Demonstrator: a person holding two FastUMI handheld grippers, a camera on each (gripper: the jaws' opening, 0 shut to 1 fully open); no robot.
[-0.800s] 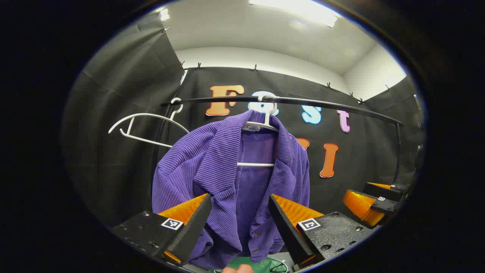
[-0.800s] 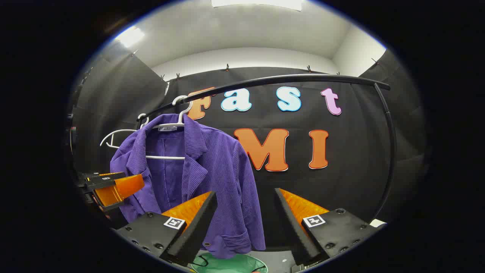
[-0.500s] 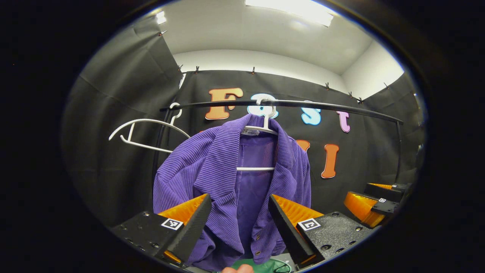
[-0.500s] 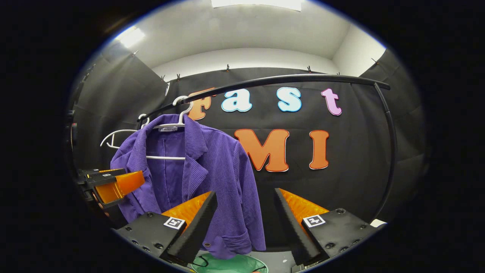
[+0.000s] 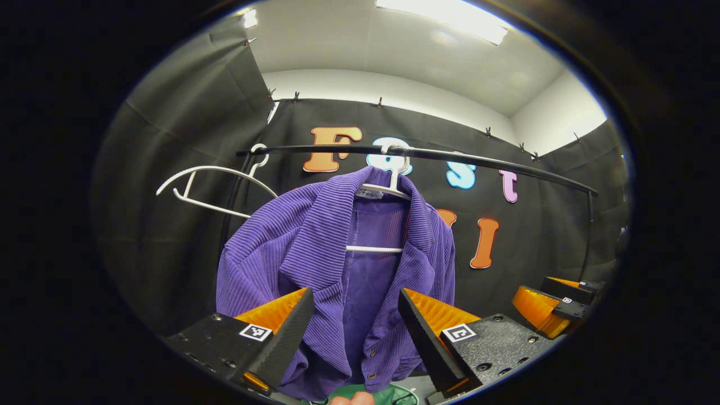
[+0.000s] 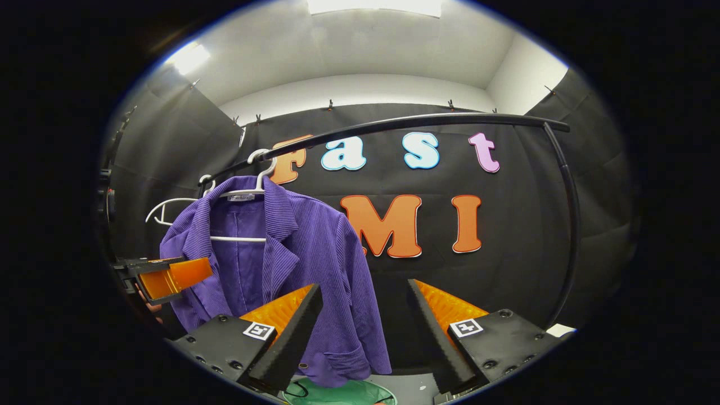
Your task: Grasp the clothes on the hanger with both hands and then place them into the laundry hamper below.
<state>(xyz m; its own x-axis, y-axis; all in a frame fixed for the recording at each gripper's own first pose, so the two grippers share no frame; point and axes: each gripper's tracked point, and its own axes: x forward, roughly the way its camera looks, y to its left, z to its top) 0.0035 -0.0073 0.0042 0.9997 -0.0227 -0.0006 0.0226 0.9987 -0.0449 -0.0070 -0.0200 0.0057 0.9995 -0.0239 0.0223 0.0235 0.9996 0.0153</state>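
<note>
Jacket hangs lengthwise on a hanger from the rail, above the hamper, straight ahead of the spread left gripper and nearer it than the spread right gripper.

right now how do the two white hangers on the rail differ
The jacket's hanger carries the purple jacket, so mostly its hook, neck and lower crossbar show; the spare hanger is bare, its whole outline visible. The jacket's hanger hangs further along the black rail, and the spare hanger sits at the rail's end, by the upright. The spare hanger hangs tilted. Both are white and hooked over the same rail.
</note>
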